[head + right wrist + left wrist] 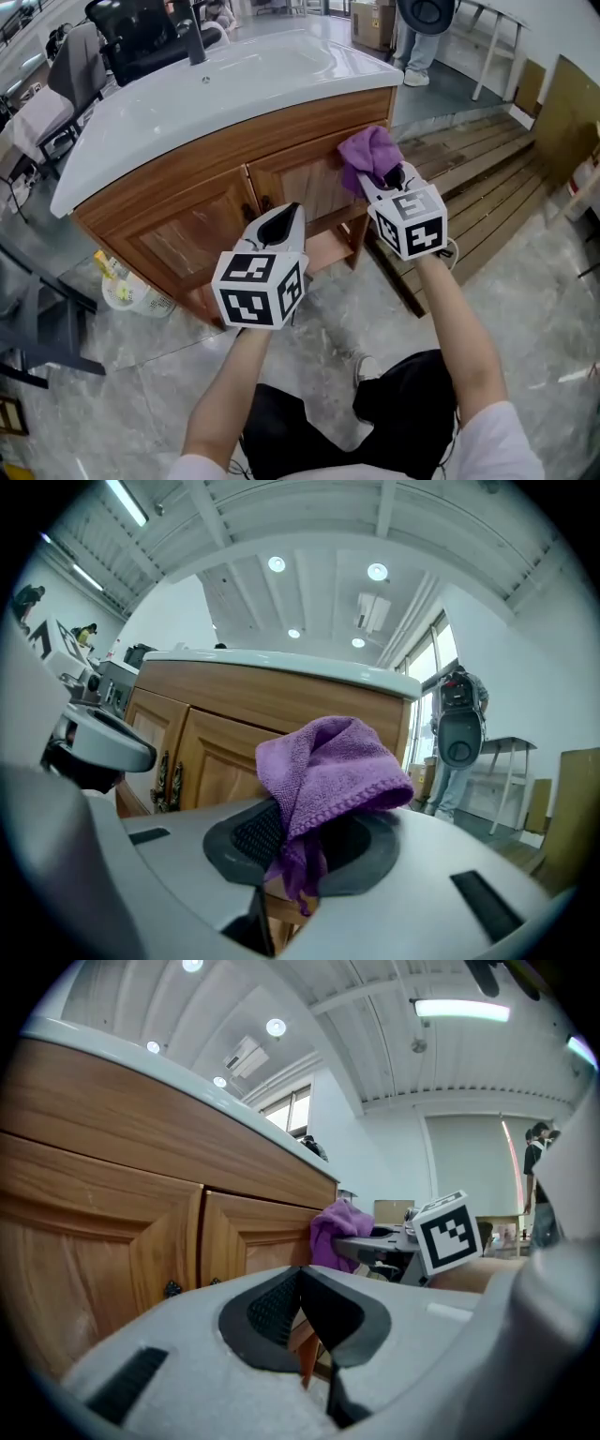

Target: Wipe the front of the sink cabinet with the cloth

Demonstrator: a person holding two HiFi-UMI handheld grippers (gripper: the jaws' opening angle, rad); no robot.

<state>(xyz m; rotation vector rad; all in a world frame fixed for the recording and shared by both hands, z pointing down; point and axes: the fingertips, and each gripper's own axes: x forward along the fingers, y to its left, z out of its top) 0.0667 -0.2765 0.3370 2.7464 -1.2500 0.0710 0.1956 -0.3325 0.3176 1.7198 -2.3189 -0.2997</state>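
Grips the purple cloth [330,769] tight in the right gripper [300,850], jaws pinched shut on 1 fold, the rest puffed up over the tips. Holds that cloth up by the top right corner of the right door [298,184] of the wooden sink cabinet [178,220], just under the white sink top [216,89]. Looks to touch the wood, but hard to tell for sure. Holds the left gripper [279,223] lower down, in front of the 2 doors, near where they meet, not touching them. Jaws there closed together, with nothing between them. On the floor, a plastic bag [131,291] beside the cabinet's left end and wooden boards [487,192] off to the right.
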